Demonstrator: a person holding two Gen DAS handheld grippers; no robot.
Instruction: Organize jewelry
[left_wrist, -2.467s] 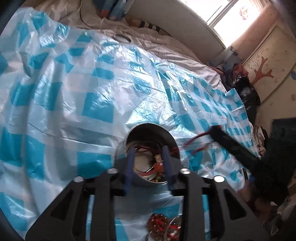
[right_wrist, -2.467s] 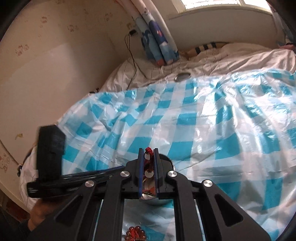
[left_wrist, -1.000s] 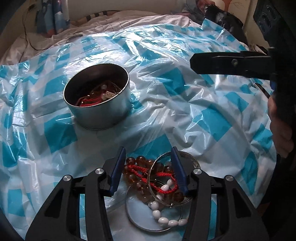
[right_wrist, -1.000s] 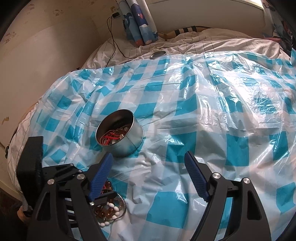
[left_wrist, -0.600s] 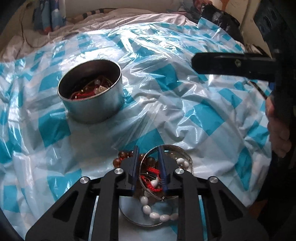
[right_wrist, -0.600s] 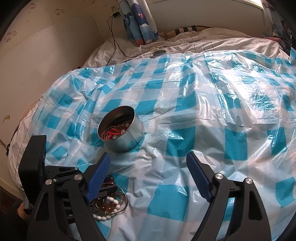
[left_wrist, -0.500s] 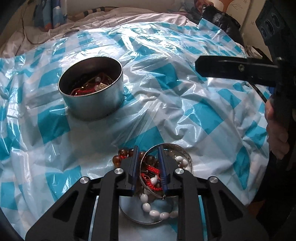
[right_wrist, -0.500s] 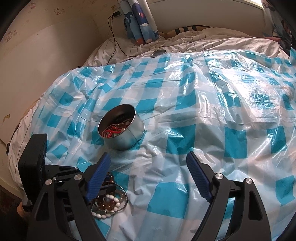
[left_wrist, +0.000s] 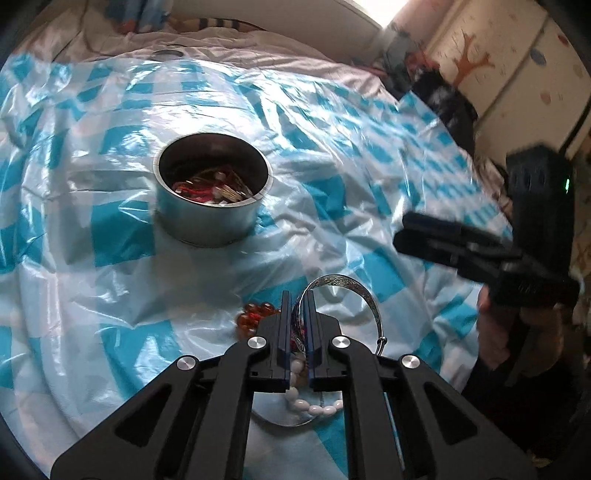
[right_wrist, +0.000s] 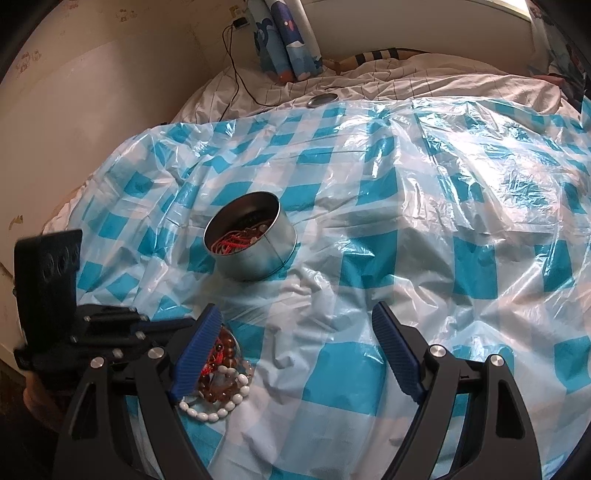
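Observation:
A round metal tin (left_wrist: 211, 199) holding red cords and small jewelry stands on the blue-checked plastic sheet; it also shows in the right wrist view (right_wrist: 251, 242). My left gripper (left_wrist: 298, 300) is shut on a silver bangle (left_wrist: 351, 291) and holds it tilted up above a pile of amber beads (left_wrist: 255, 317) and white beads (left_wrist: 314, 408) on a round lid. My right gripper (right_wrist: 295, 332) is open and empty, low over the sheet, with the bead pile (right_wrist: 221, 384) by its left finger.
The plastic sheet (right_wrist: 424, 229) covers a bed with white bedding behind. A small round metal disc (right_wrist: 323, 99) and a black cable (right_wrist: 236, 81) lie near a blue pillow (right_wrist: 284, 40). A wall runs along the left.
My left gripper has closed fully on the silver bangle and lifted it up off the bead pile. My right gripper stays open and has barely moved.

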